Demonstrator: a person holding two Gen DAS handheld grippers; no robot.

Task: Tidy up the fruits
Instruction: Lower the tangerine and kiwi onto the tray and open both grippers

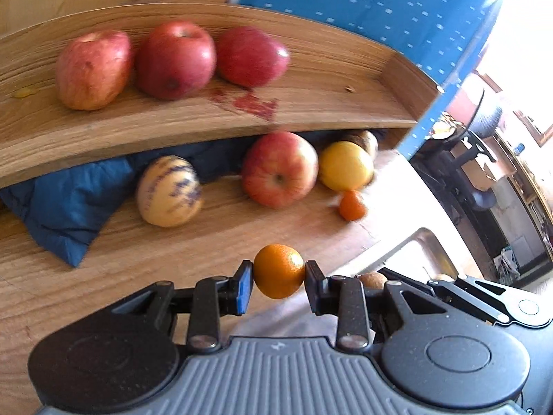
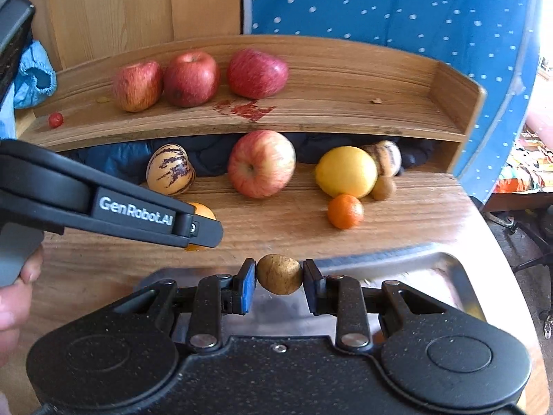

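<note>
My left gripper (image 1: 279, 272) is shut on a small orange (image 1: 279, 271), held above the wooden table. My right gripper (image 2: 280, 274) is shut on a brown kiwi (image 2: 279, 274) over the metal tray (image 2: 446, 266). Three red apples (image 2: 190, 77) sit in a row on the upper wooden shelf (image 2: 345, 103). Below it on the table lie a striped pepino melon (image 2: 169, 169), a red-yellow apple (image 2: 261, 163), a yellow lemon (image 2: 345, 172), another small orange (image 2: 345, 211), a second kiwi (image 2: 383, 187) and a second striped melon (image 2: 389, 157). The left gripper's body (image 2: 103, 204) crosses the right wrist view.
A blue cloth (image 1: 65, 204) is bunched under the shelf at the left. A blue dotted panel (image 2: 397, 17) stands behind the shelf. A tiny red fruit (image 2: 55, 119) rests at the shelf's left end, and a red stain (image 2: 247, 109) marks its middle. A hand (image 2: 13, 297) shows at the left.
</note>
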